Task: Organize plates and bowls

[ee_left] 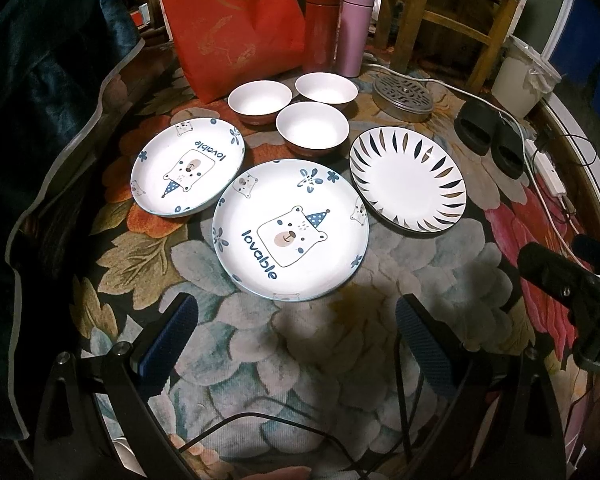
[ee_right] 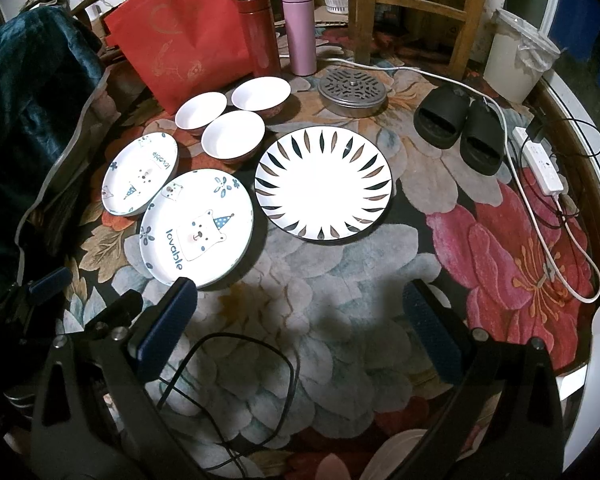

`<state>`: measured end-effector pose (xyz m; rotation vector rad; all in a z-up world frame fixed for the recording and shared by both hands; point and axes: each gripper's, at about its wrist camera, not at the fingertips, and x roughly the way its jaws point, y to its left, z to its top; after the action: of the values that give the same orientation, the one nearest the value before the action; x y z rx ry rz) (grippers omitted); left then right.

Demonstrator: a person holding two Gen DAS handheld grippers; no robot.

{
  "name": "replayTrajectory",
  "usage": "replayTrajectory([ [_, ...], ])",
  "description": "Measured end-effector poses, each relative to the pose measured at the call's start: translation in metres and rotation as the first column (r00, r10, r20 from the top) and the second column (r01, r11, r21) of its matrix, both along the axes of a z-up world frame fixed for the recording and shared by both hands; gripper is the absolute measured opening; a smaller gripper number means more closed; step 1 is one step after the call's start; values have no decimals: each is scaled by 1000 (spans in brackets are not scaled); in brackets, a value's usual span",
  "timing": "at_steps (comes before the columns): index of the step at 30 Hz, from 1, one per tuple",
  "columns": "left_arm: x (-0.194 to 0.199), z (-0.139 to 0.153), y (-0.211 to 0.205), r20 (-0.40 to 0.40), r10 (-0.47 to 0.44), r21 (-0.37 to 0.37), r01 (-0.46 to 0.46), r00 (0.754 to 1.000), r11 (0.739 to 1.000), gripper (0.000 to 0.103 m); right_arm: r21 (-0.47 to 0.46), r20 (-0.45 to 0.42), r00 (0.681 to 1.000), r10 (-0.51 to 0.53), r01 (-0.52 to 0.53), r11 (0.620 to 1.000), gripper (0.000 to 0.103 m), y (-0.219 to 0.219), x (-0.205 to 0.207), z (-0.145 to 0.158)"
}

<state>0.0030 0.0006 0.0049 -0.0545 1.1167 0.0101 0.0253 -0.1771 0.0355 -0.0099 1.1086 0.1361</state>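
Plates (ee_left: 290, 230) beyond left hand-held gripper (ee_left: 296, 344)

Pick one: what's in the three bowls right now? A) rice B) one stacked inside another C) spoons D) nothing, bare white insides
D: all three bowls sit apart on the floral cloth behind the plates, and both wrist views show only bare white insides; both grippers hang open, short of them.
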Motion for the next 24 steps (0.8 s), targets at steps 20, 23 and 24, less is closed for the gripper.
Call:
replayTrajectory([
  [20, 2, 2, -1, 0, 3, 0, -3, 1000, 1000, 100, -2, 3, 1000, 0, 0, 1000, 103, -1, -1, 0],
  [23, 3, 2, 0, -2, 2, 0, -2, 1000, 1000, 100, -3, 5, 1000, 0, 0, 1000, 103, 0, 0, 1],
  [24, 2, 3, 0, -1, 3, 0, -3, 1000, 1000, 100, -2, 4, 1000, 0, 0, 1000, 103, -1, 0, 0],
])
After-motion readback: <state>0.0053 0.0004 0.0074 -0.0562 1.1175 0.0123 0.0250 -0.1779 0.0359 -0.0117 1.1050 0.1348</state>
